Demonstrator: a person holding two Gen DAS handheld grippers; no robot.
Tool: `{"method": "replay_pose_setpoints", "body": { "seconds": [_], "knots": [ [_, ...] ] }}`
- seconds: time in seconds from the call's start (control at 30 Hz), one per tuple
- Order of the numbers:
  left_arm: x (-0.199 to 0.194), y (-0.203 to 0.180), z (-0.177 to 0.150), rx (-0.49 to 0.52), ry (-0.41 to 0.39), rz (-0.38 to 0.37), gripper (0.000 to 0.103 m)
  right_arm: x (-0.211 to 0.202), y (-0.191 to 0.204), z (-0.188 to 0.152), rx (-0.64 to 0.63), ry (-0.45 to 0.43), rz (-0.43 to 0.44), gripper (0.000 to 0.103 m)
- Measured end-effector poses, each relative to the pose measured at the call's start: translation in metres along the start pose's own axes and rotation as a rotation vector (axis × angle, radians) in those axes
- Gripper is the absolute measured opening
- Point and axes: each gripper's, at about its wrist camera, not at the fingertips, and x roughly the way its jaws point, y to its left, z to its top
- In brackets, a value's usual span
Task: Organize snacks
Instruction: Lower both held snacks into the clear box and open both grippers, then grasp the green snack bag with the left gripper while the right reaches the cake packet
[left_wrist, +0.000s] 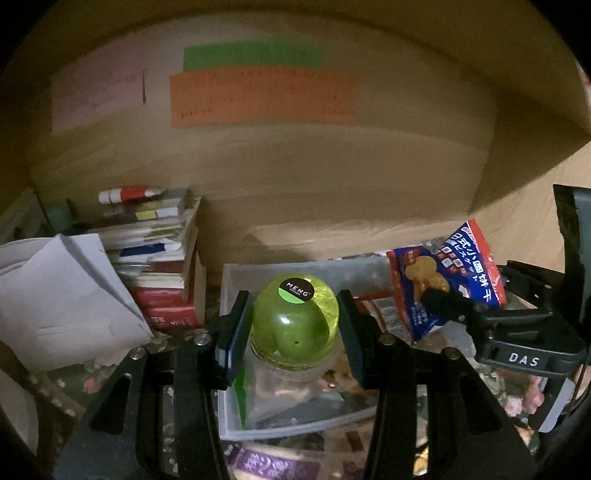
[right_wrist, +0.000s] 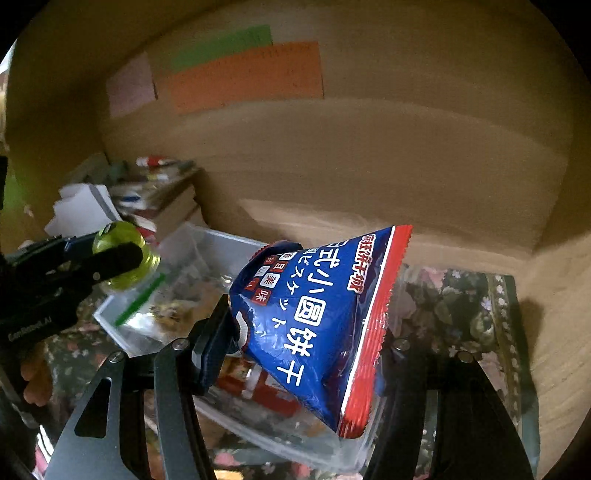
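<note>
biscuit bag (right_wrist: 314, 317) | clamped in right gripper (right_wrist: 306, 350) jaws | left gripper (left_wrist: 291, 325) grips green-lidded jar (left_wrist: 295, 321)

Green-capped jar (left_wrist: 293, 325): clear plastic body under a translucent green domed cap with a round black "MENG" sticker, leaning slightly, held above the bin.
Biscuit bag (right_wrist: 314, 321): blue packet with red serrated edges and white lettering, sealed, puffy, tilted, held above the bin.
Clear plastic bin (left_wrist: 236, 273): rectangular, open-topped, holding more snack packets, on the floral-covered tabletop.
</note>
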Motion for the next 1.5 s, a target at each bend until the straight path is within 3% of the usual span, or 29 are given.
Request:
{"method": "replay_pose_setpoints", "body": {
  "seconds": [0.37, 0.47, 0.6, 0.93, 1.2, 1.5],
  "knots": [
    [0.028, 0.005, -0.003, -0.027, 0.088, -0.007, 0.046, 0.031, 0.002, -0.002, -0.02, 0.099, 0.015, 0.061],
    [0.022, 0.004, -0.002, -0.027, 0.063, 0.002, 0.046, 0.03, 0.003, -0.002, -0.027, 0.103, 0.003, 0.063],
    [0.009, 0.002, 0.002, -0.028, 0.039, -0.003, 0.051, 0.02, 0.003, 0.001, -0.032, 0.066, -0.022, 0.079],
    [-0.043, -0.001, -0.006, -0.009, -0.035, -0.007, 0.056, -0.033, 0.006, -0.001, -0.042, -0.024, -0.039, 0.083],
    [-0.089, -0.005, -0.044, 0.001, -0.053, -0.006, 0.07, -0.085, 0.006, -0.046, -0.027, -0.074, -0.081, 0.085],
    [-0.104, -0.011, -0.108, -0.032, 0.04, -0.018, 0.073, -0.112, 0.005, -0.113, 0.029, -0.021, -0.096, 0.086]
  ]
}}
